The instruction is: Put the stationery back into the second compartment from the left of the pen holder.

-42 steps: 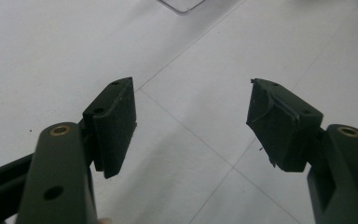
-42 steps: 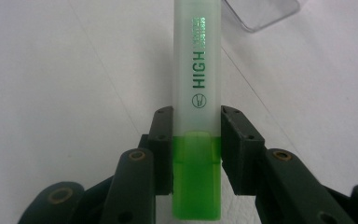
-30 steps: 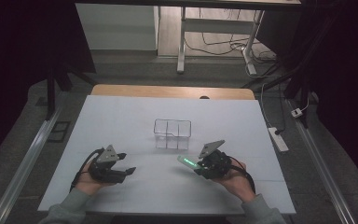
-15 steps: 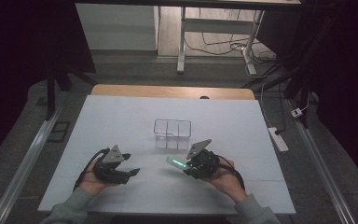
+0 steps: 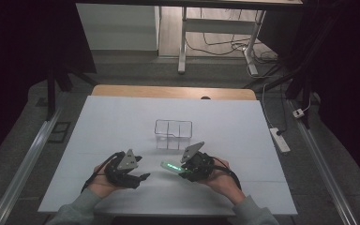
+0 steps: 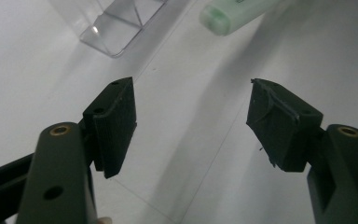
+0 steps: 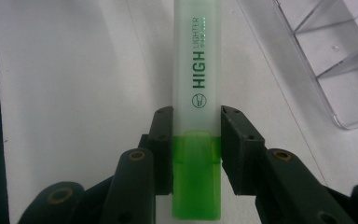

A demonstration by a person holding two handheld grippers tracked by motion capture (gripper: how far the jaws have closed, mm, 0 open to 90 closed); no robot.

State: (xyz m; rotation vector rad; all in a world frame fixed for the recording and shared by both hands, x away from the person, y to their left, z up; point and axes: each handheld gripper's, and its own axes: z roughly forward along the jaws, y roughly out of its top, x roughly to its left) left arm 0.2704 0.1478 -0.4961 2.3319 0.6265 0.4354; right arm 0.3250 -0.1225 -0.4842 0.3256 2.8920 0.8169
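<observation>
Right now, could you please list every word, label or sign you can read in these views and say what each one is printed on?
"HIGH LIGHTER": dark green print along the pale barrel of the green highlighter, held in the right gripper.
A finer green line beside it: too small to read.
A small circled pictogram below the lettering, no words.
Printing on the highlighter's barrel in the left gripper view: cut off and blurred, unreadable.
Clear plastic organiser: no text.

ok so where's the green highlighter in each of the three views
High view: the green highlighter sits low centre, clamped in the right gripper.
Left gripper view: its pale end shows at the top edge, right of centre.
Right gripper view: it runs up the middle between the two jaws.
Shared landmark: the clear divided box.
</observation>
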